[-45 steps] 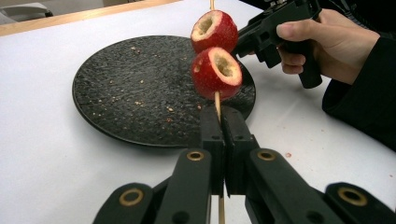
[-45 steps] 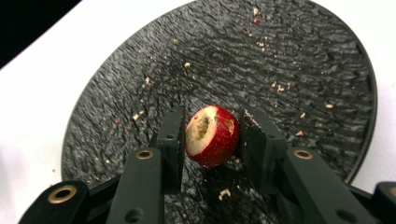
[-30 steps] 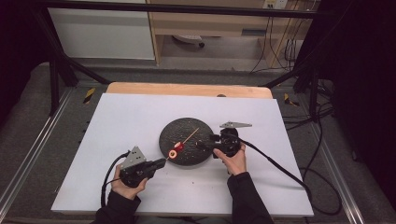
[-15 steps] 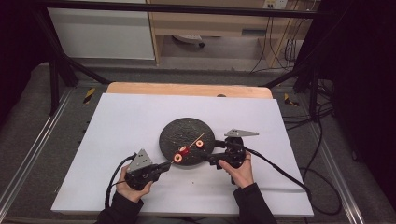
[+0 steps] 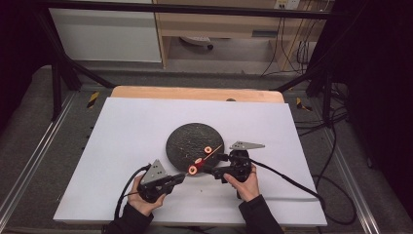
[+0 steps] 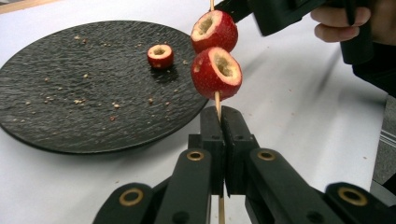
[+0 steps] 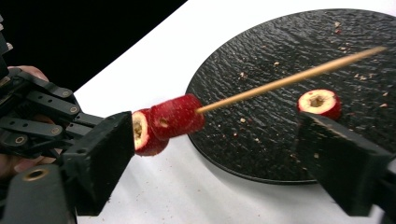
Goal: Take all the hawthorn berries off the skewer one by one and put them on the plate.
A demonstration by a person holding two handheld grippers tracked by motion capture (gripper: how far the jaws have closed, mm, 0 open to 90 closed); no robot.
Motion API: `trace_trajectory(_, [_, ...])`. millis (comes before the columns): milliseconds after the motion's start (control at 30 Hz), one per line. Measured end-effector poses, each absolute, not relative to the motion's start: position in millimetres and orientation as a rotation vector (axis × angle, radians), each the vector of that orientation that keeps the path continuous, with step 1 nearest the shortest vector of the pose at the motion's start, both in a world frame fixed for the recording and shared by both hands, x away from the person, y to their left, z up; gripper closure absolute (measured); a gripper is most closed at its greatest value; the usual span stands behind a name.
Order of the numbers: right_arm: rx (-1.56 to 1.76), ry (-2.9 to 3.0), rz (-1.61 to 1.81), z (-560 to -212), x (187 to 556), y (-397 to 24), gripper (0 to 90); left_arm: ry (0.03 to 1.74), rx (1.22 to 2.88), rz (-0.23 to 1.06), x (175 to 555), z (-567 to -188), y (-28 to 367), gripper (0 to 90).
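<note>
A thin wooden skewer [image 6: 217, 100] carries two hollowed red fruits [image 6: 217, 72], and my left gripper [image 6: 220, 135] is shut on it just below them. In the high view the left gripper [image 5: 180, 178] sits near the table's front, its skewer [image 5: 210, 153] slanting up over the black plate [image 5: 187, 134]. A third red fruit [image 5: 208, 149] lies on the plate. My right gripper [image 5: 219, 165] stands open beside the skewer. In the right gripper view its jaws stand wide apart, either side of the skewered fruits [image 7: 177, 116] and the loose fruit [image 7: 319, 102].
The black stone plate [image 6: 70, 93] is speckled with crumbs and rests mid-table on a white sheet [image 5: 126, 131]. Cables trail from both grippers toward the front and right. A wooden table edge [image 5: 195, 92] runs along the back.
My right gripper has drawn back toward the near edge of the plate. The left gripper with the skewer has shifted slightly right.
</note>
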State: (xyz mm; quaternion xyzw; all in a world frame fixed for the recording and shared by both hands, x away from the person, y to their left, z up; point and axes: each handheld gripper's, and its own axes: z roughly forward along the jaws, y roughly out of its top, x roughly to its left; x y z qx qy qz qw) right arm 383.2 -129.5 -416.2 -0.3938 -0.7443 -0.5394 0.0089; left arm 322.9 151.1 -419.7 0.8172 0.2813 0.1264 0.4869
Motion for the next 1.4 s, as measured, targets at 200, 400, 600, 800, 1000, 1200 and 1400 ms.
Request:
trace_trajectory(200, [-1.188, -2.295, -1.701, -418.3, 382.2, -127.2, 26.4, 0.668, 1.996, 0.301, 320.8, -421.0, 145.8, 88.3])
trace_trajectory(400, [-1.148, -2.275, -1.697, -419.2, 381.6, -126.5, 38.8, 0.651, 1.997, 0.294, 318.4, -421.0, 142.3, 88.2])
trace_trajectory(600, [-1.128, -2.265, -1.67, -420.0, 381.9, -126.4, 48.6, 0.649, 1.999, 0.292, 318.1, -421.8, 141.7, 88.2])
trace_trajectory(800, [-1.116, -2.243, -1.661, -418.3, 381.7, -127.3, 54.5, 0.648, 1.999, 0.292, 318.0, -421.8, 141.7, 88.3])
trace_trajectory(1000, [-1.112, -2.222, -1.672, -414.8, 382.0, -129.2, 57.6, 0.642, 1.99, 0.293, 317.3, -420.6, 141.9, 88.3])
trace_trajectory(1200, [-1.115, -2.201, -1.689, -415.2, 381.8, -128.3, 58.3, 0.641, 1.985, 0.306, 316.1, -420.1, 142.2, 88.3])
trace_trajectory(1400, [-1.108, -2.179, -1.685, -417.4, 382.2, -126.5, 58.5, 0.638, 1.984, 0.308, 315.9, -420.1, 142.4, 88.3])
